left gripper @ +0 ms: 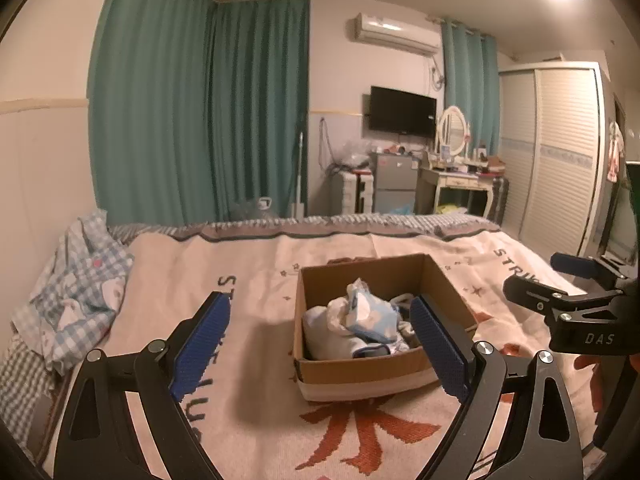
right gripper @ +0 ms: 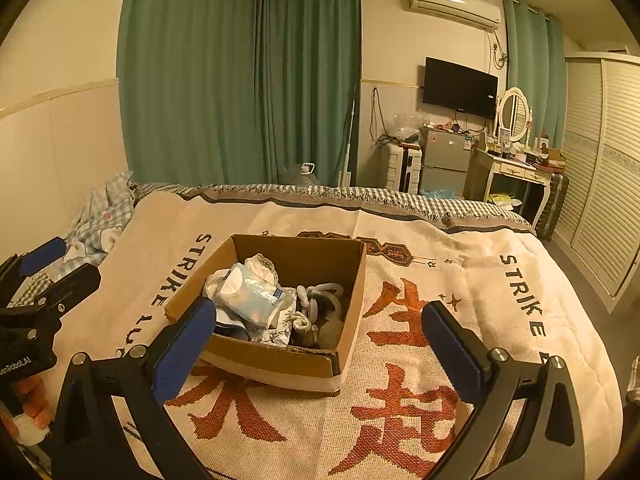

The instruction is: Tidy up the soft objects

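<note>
Both claws released, empty: left claw (left gripper: 320, 344), right claw (right gripper: 320, 344). Soft items (right gripper: 256, 300) piled in cardboard box (right gripper: 280, 364) mid-bed (right gripper: 520, 360). Sorting appears near done; next likely checks strays.

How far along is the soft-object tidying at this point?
Looks mostly done: the cardboard box on the blanket already holds a heap of soft items, including a plastic-wrapped pack and socks. Nothing is in hand: the left claw and right claw are both open and empty. Possibly left: the checked cloth bunched at the bed's edge, if it counts.
</note>
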